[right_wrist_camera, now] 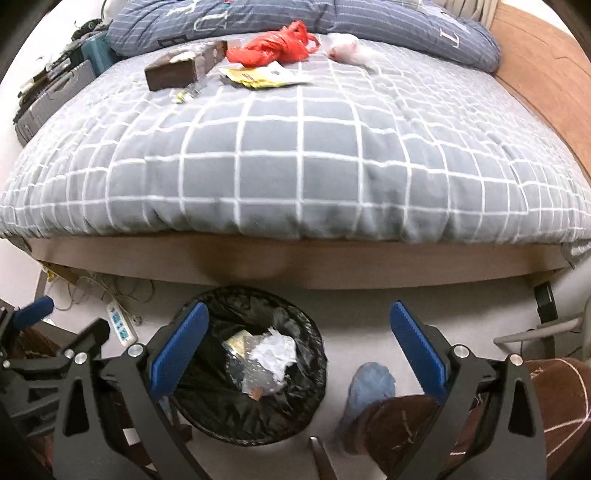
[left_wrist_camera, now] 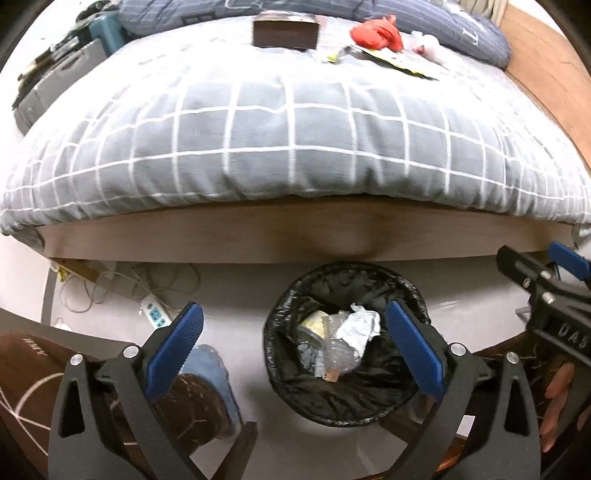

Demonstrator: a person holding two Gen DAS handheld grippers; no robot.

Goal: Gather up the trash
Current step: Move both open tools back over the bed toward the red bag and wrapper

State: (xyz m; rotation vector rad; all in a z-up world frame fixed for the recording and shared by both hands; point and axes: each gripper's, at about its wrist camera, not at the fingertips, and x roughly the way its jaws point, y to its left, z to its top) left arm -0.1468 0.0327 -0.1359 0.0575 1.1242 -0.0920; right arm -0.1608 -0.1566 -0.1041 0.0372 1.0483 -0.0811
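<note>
A round bin with a black liner [left_wrist_camera: 373, 398] [right_wrist_camera: 236, 417] stands on the floor by the bed's foot; crumpled foil, clear plastic and a can lie inside. My left gripper [left_wrist_camera: 295, 332] is open and empty above the bin's left side. My right gripper [right_wrist_camera: 299, 332] is open and empty, just right of the bin. On the far bed lie a red plastic bag [left_wrist_camera: 376, 31] [right_wrist_camera: 275, 44], a yellow wrapper [right_wrist_camera: 262, 75], a white crumpled tissue [right_wrist_camera: 347, 50], a small wrapper [right_wrist_camera: 183, 95] and a brown box [left_wrist_camera: 285, 29] [right_wrist_camera: 173, 74].
A grey checked duvet [right_wrist_camera: 295, 155] covers the bed on a wooden frame [left_wrist_camera: 258, 236]. A power strip with cables [left_wrist_camera: 155, 314] lies on the floor at left. My legs and a blue slipper [right_wrist_camera: 369, 384] are near the bin. Suitcases [left_wrist_camera: 48, 92] stand left of the bed.
</note>
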